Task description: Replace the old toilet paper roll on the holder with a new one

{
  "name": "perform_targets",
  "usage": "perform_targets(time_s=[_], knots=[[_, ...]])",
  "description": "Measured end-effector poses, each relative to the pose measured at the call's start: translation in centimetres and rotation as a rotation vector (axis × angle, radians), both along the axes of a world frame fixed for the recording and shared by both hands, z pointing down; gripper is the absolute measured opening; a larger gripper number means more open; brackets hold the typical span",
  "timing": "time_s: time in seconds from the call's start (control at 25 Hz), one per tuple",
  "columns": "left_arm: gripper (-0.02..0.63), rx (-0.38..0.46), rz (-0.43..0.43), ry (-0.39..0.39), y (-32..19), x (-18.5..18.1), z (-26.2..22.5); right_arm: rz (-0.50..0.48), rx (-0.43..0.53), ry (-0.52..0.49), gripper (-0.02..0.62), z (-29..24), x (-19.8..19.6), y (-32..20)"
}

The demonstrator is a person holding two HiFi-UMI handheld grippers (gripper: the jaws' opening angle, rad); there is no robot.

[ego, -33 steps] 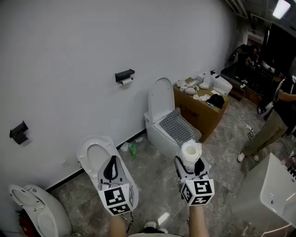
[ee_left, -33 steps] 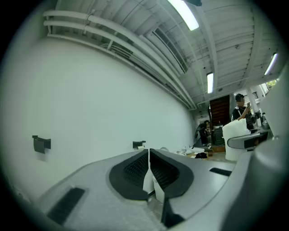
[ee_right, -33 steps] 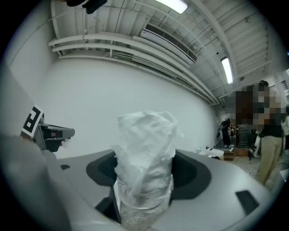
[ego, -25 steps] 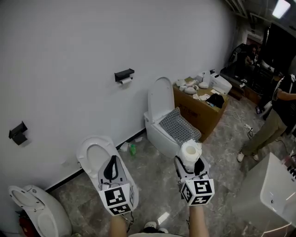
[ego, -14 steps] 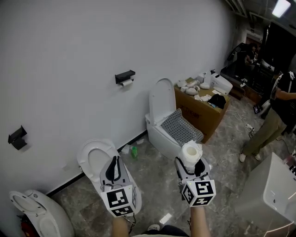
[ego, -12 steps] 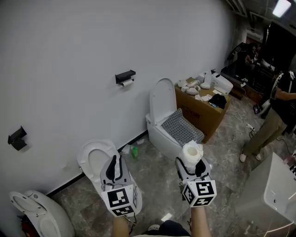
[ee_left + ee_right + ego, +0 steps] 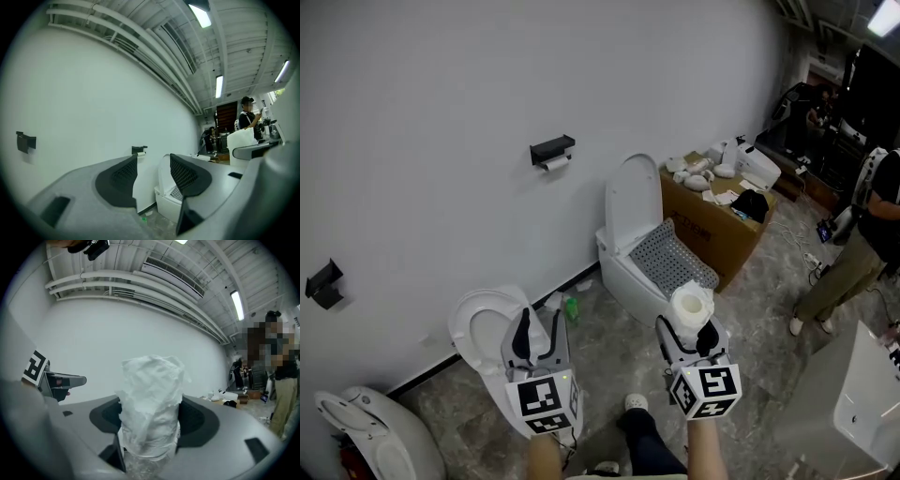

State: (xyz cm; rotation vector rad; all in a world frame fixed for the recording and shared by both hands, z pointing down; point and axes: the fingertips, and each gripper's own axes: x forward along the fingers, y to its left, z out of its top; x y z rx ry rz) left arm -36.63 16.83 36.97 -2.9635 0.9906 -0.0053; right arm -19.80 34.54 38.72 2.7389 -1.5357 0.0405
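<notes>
A black holder (image 7: 552,150) hangs on the white wall with a thin old roll (image 7: 554,164) under it; the left gripper view shows the holder (image 7: 139,150) small and far off. My left gripper (image 7: 536,324) is held low at the left, far from the holder, its jaws opening with nothing between them (image 7: 153,161). At the right, my right gripper (image 7: 687,330) is shut on a new white toilet paper roll (image 7: 690,307), which stands upright. The roll (image 7: 151,404) fills the gap between the dark pads.
A white toilet (image 7: 637,244) with its lid up stands below the holder. Another toilet (image 7: 483,328) sits under my left gripper, a third (image 7: 366,431) at the bottom left. A cardboard box (image 7: 712,225) holds clutter. A person (image 7: 853,253) stands at the right. A second holder (image 7: 322,283) is on the left wall.
The left gripper's jaws have parted from shut. Both grippers have moved on toward the wall, and a shoe has come into view at the bottom. The roll stays in the right gripper.
</notes>
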Motion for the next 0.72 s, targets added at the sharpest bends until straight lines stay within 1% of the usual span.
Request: perform_targets(time_s=[0.24,0.52,0.72], knots=[[0.241,0.006,-0.056,0.002,-3.6,7.0,-0.1,-0.057,0.014,0.005,0.31,-0.3,8.1,-4.5],[0.249,0.032,-0.128,0.001,-8.2,16.1,-2.1,-0.129,0.029,0.039,0.31,-2.8,18.1,-10.5],[0.249,0.038,-0.173,-0.018,-11.0,20.7,-2.2,-0.159,0.04,0.038,0.31,-3.2,23.8,-13.8]])
